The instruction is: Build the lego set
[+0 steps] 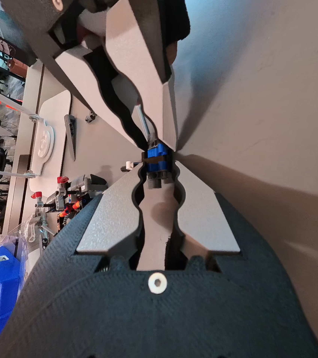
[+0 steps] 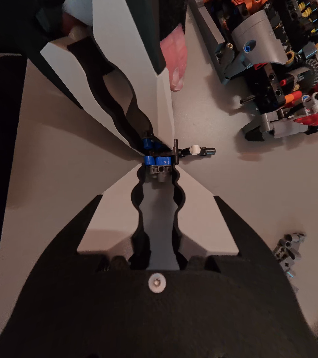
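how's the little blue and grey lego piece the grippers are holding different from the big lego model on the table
The small blue-and-grey assembly is held between the left gripper and right gripper; the large model rests on the table. The assembly is only a few parts; the model is many, with orange, red and yellow. Both share grey Technic-style pieces.

Small blue, black and grey lego sub-assembly (image 2: 157,160), pinched at both ends above the pale tabletop; black axle with white connector (image 2: 195,150) jutting sideways. Large part-built model (image 2: 282,73) resting nearby; loose grey pieces (image 2: 286,251) scattered apart.
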A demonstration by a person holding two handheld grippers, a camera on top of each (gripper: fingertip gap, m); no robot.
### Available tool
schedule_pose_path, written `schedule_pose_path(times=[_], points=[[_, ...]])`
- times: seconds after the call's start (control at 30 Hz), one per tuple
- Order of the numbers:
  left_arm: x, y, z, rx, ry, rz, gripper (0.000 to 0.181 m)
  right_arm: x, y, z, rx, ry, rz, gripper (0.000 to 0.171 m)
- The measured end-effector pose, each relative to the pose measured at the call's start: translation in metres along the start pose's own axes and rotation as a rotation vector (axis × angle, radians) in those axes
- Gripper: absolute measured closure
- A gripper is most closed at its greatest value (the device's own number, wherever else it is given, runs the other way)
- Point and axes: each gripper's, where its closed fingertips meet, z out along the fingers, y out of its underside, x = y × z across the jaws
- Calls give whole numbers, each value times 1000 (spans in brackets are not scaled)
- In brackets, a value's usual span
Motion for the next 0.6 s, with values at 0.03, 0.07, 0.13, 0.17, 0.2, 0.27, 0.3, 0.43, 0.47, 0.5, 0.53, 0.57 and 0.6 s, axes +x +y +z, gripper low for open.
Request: schedule_pose_path(times=[0.03,0.07,0.13,0.17,0.2,0.27,0.3,0.43,0.47,0.5,0.53,0.57,0.6], points=[[0,0,0,-3,0,1,157,0,0,0,-6,11,-14,148],[0,0,0,-6,-1,3,157,1,0,0,-12,20,-26,148],[0,0,0,-13,3,4,157,1,0,0,-20,36,-54,149],[0,0,0,-17,4,4,157,1,0,-1,-23,42,-63,150],[0,0,0,-20,5,4,157,1,0,-1,-24,46,-69,150],[0,0,0,-27,9,0,157,1,0,-1,-23,46,-69,150],[0,0,1,-29,9,2,157,1,0,-2,-20,41,-62,150],[0,-1,1,-30,7,1,157,0,-1,-5,11,2,-21,152],[0,0,1,-30,6,1,157,0,-1,-5,13,-2,-13,152],[0,-1,1,-30,7,-1,157,0,0,-5,11,-2,-7,152],[0,0,1,-32,7,-1,157,0,-1,-5,10,0,-9,152],[0,0,1,-36,5,4,157,0,-1,-5,12,1,-13,152],[0,0,0,-41,2,9,157,0,-1,-5,16,-4,-10,152]])
